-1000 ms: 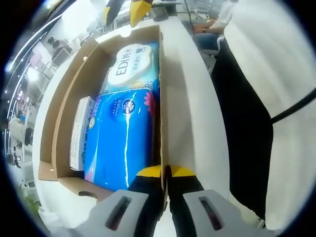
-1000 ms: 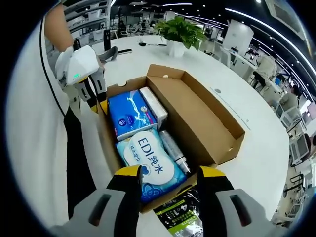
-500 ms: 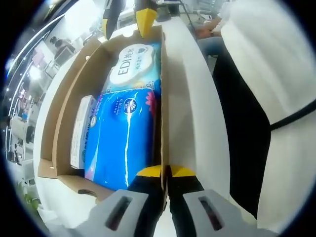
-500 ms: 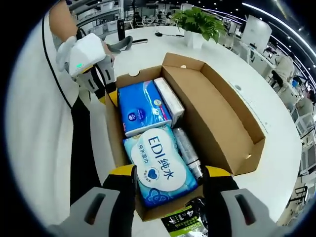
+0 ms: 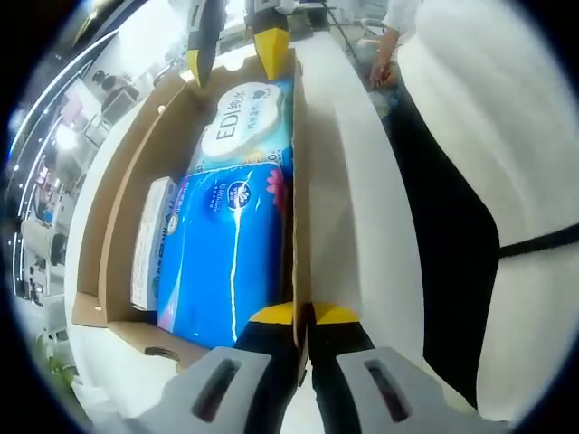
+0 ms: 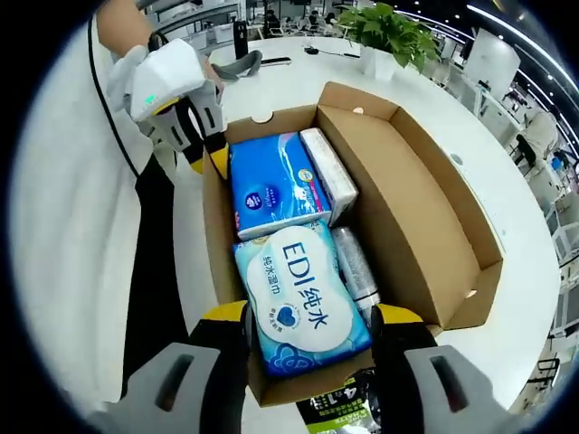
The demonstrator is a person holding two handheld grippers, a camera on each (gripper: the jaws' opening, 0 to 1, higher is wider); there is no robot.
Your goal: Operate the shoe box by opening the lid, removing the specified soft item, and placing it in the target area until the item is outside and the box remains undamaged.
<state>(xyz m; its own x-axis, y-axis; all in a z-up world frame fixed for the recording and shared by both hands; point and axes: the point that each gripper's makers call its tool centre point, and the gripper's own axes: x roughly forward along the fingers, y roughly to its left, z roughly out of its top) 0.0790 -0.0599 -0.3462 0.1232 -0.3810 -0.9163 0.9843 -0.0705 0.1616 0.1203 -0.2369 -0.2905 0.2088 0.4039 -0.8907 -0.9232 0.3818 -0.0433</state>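
Jaws of left gripper (image 5: 303, 316) clenched on shoe box (image 6: 398, 190) wall; right gripper (image 6: 312, 316) jaws spread wide over EDI wet-wipes pack (image 6: 303, 294), w/ nothing held. Lid already open. Pack lies inside box beside blue tissue pack (image 6: 271, 185); removal & placing on bench (image 6: 507, 208) left.

The light-blue wipes pack (image 6: 303, 294) in the cardboard box (image 6: 434, 226) reads "EDI 纯水"; other print is illegible.

A potted green plant (image 6: 391, 32) stands on my white round table (image 6: 507, 208) at its far side, with a dark phone-like object (image 6: 276, 61) lying left of it.
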